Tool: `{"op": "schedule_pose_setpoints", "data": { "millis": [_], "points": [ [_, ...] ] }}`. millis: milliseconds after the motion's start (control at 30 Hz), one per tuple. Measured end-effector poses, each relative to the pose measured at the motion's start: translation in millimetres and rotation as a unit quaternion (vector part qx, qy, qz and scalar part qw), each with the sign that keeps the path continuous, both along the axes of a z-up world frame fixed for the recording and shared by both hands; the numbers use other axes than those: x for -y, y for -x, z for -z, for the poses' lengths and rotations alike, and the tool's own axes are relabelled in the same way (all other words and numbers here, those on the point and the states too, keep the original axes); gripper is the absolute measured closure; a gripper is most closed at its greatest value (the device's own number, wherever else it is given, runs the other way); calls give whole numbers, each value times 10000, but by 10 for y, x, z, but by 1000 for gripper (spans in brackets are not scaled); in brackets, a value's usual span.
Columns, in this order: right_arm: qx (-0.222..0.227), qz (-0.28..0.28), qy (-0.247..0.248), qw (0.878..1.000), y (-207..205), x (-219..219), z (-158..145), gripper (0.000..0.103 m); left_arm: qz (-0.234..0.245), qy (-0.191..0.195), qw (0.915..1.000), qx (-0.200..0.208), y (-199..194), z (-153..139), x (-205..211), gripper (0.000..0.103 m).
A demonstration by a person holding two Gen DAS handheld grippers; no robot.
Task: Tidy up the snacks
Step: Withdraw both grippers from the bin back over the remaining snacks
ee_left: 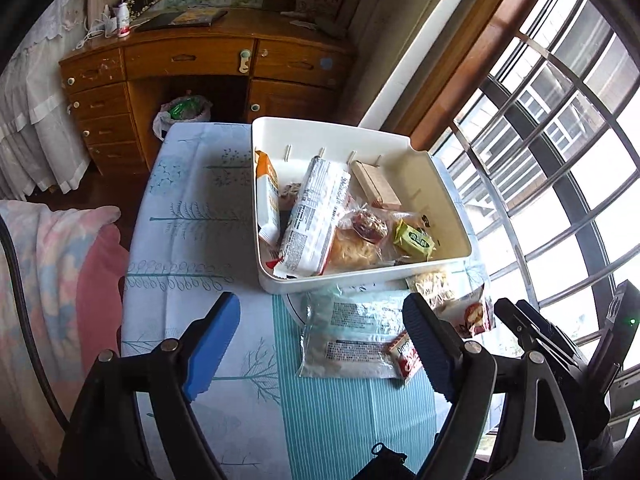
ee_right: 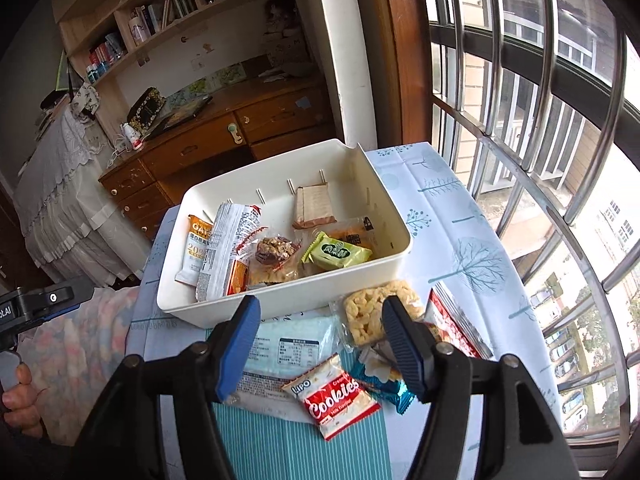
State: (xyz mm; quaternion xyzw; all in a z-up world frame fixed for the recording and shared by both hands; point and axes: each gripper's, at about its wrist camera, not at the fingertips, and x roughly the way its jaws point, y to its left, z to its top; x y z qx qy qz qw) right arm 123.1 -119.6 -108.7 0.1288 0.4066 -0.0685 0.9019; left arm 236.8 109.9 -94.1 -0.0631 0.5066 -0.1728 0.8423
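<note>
Both grippers hang spread and empty above the near edge of the table, pointing down and fwd at the loose snacks. The right gripper (ee_right: 318,344) is the closer one: the red-and-white cookies packet (ee_right: 331,396) lies just below and between its blue pads, long axis running diagonally, roughly across the line the fingers point along. The puffed-rice bar (ee_right: 374,312) sits just beyond, touching the right pad's edge in view, w/ a blue foil pack (ee_right: 382,380) beside the cookies.

The left gripper (ee_left: 320,344) hovers over the flat clear pouch (ee_left: 352,340), which lies w/ its broad face up.

The white bin (ee_right: 280,300) stands right behind the loose pile, already holding several snacks (long white wrapper, green sachet, tan bar).

Materials: crinkly foil and film, thin, slippery, likely to buckle when pinched; the bin is rigid smooth plastic; the tablecloth (ee_right: 460,216) is printed cloth, soft.
</note>
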Motion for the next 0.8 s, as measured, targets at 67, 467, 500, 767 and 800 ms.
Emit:
{"op": "schedule_pose_setpoints", "data": {
  "millis": [67,467,500,767,800],
  "points": [
    [-25,95,49,9999,91,-2,12,39,156,-50,9999,-44,44,48,38,20],
    [-442,138,774,9959,489,-24,121,39,731,-131,9966,-356,268,291,430,20],
    [-472,98,870,9950,514,-24,134,39,770,-163,9962,-377,285,310,472,20],
    [-718,-445,1320,9876,661,61,306,35,723,-240,9946,-699,444,451,800,20],
    [-768,-536,1351,9864,666,82,326,35,693,-227,9945,-750,462,467,845,20]
  ]
}}
